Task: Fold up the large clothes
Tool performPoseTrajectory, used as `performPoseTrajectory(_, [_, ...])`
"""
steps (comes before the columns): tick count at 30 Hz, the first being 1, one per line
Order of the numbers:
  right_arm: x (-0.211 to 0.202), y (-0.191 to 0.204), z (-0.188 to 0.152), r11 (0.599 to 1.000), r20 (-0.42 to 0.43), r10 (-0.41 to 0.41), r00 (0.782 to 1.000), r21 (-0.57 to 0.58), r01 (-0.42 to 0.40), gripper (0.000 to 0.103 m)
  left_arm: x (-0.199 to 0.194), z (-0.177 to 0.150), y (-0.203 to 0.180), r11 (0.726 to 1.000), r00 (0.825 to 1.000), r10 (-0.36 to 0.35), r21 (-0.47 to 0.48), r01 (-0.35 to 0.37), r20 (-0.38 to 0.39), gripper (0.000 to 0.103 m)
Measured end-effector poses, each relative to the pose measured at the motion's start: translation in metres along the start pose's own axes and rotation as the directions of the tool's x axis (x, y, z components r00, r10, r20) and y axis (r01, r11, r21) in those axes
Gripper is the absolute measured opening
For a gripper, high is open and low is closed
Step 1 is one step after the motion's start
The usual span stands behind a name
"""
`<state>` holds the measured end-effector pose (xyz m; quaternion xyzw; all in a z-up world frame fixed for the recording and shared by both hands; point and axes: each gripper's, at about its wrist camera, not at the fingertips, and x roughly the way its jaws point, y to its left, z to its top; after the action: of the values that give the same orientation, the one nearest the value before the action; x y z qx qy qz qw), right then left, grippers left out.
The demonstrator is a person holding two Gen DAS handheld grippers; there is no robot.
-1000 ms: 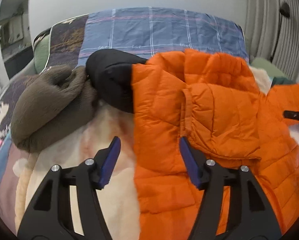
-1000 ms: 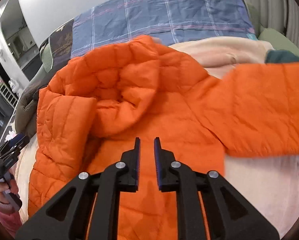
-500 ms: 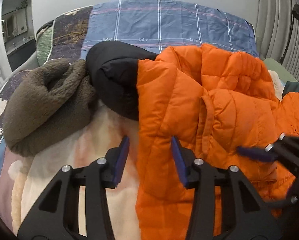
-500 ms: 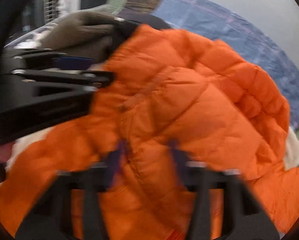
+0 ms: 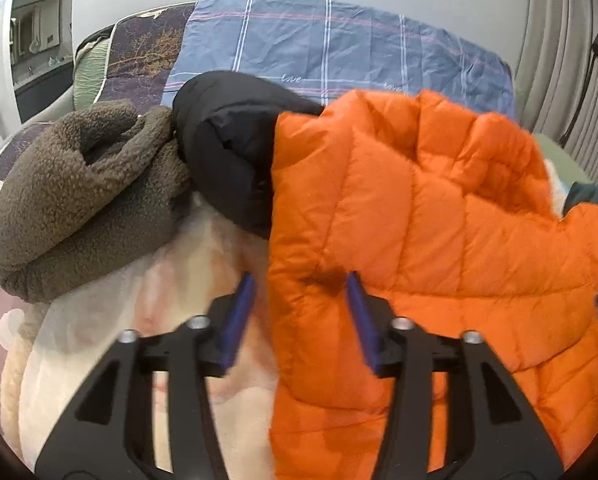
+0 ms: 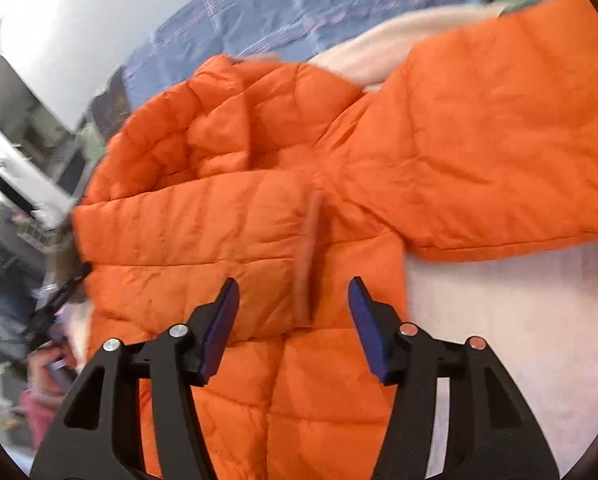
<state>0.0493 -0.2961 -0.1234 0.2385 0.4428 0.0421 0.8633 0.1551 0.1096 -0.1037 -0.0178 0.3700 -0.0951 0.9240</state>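
An orange puffer jacket (image 5: pixel 419 232) lies on a cream blanket (image 5: pixel 159 300) on the bed. Its left side is folded over the body; the right sleeve (image 6: pixel 499 140) lies spread out to the right. My left gripper (image 5: pixel 301 304) is open, its jaws on either side of the jacket's left folded edge, holding nothing. My right gripper (image 6: pixel 295 312) is open over the jacket's middle (image 6: pixel 259 240), just below the hood, holding nothing. The left gripper shows blurred at the left edge of the right wrist view (image 6: pixel 63 300).
A brown fleece garment (image 5: pixel 83 192) and a black puffy garment (image 5: pixel 227 160) lie bunched left of the jacket. A blue plaid cover (image 5: pixel 339 52) lies behind. Curtains (image 5: pixel 571 60) hang at the right. A bare part of the cream blanket (image 6: pixel 519 340) shows right of the jacket.
The left side of the jacket now lies folded over the body. My right gripper swung left over the jacket, opened, and came back to the middle. My left gripper narrowed, then widened.
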Motion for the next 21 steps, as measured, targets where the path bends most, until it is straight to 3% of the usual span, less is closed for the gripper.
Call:
performPoseTrajectory(1, [0.005, 0.001, 0.007, 0.999, -0.004, 0.030, 1.000, -0.009, -0.030, 0.072, -0.001, 0.004, -0.002, 1.000, 1.000, 0.007, 0.007, -0.007, 0.009, 0.063])
performPoseTrajectory(3, [0.010, 0.002, 0.021, 1.000, 0.023, 0.007, 1.000, -0.024, -0.007, 0.078, 0.000, 0.011, -0.007, 0.999, 1.000, 0.027, 0.033, -0.028, 0.013, 0.065])
performPoseTrajectory(5, [0.028, 0.009, 0.029, 0.998, 0.013, -0.010, 1.000, -0.061, 0.011, 0.079, 0.008, 0.021, -0.013, 0.998, 0.999, 0.035, 0.056, -0.035, 0.004, 0.065])
performPoseTrajectory(6, [0.043, 0.016, 0.035, 0.996, -0.011, -0.025, 1.000, -0.081, 0.024, 0.067, 0.011, 0.024, -0.015, 0.997, 0.999, 0.039, 0.061, -0.039, 0.003, 0.063])
performPoseTrajectory(7, [0.051, 0.017, 0.038, 0.995, -0.021, -0.037, 0.999, -0.093, 0.035, 0.017, 0.016, 0.029, -0.020, 0.996, 1.000, 0.031, 0.081, -0.031, -0.001, 0.036])
performPoseTrajectory(8, [0.055, 0.020, 0.042, 0.992, -0.033, -0.052, 0.998, -0.120, 0.048, 0.009, 0.020, 0.032, -0.024, 0.994, 1.000, 0.010, 0.106, -0.009, -0.013, 0.010])
performPoseTrajectory(9, [0.053, 0.027, 0.042, 0.987, -0.032, -0.062, 0.998, -0.153, 0.057, 0.007, 0.019, 0.034, -0.027, 0.993, 1.000, 0.013, 0.120, -0.011, -0.012, 0.010])
performPoseTrajectory(11, [0.022, 0.052, 0.038, 0.954, 0.151, -0.093, 0.984, -0.269, 0.131, 0.006, 0.001, 0.041, -0.031, 0.990, 0.997, 0.020, 0.135, -0.030, 0.074, 0.006])
performPoseTrajectory(13, [-0.010, 0.072, 0.039, 0.925, 0.323, -0.081, 0.943, -0.328, 0.192, 0.006, -0.018, 0.049, -0.026, 0.995, 0.989, 0.016, 0.093, -0.030, 0.148, 0.006])
performPoseTrajectory(15, [-0.022, 0.078, 0.053, 0.926, 0.396, -0.078, 0.915, -0.312, 0.214, 0.006, -0.026, 0.059, -0.016, 0.997, 0.978, 0.062, 0.041, -0.071, 0.197, 0.001])
performPoseTrajectory(18, [-0.001, 0.067, 0.077, 0.939, 0.358, -0.114, 0.927, -0.267, 0.219, 0.008, -0.011, 0.065, -0.007, 0.992, 0.977, 0.120, 0.012, -0.124, 0.178, 0.000])
performPoseTrajectory(21, [0.064, 0.048, 0.087, 0.924, 0.203, -0.220, 0.954, -0.269, 0.270, 0.015, 0.021, 0.057, 0.002, 0.992, 0.988, 0.121, -0.033, -0.118, 0.091, 0.000])
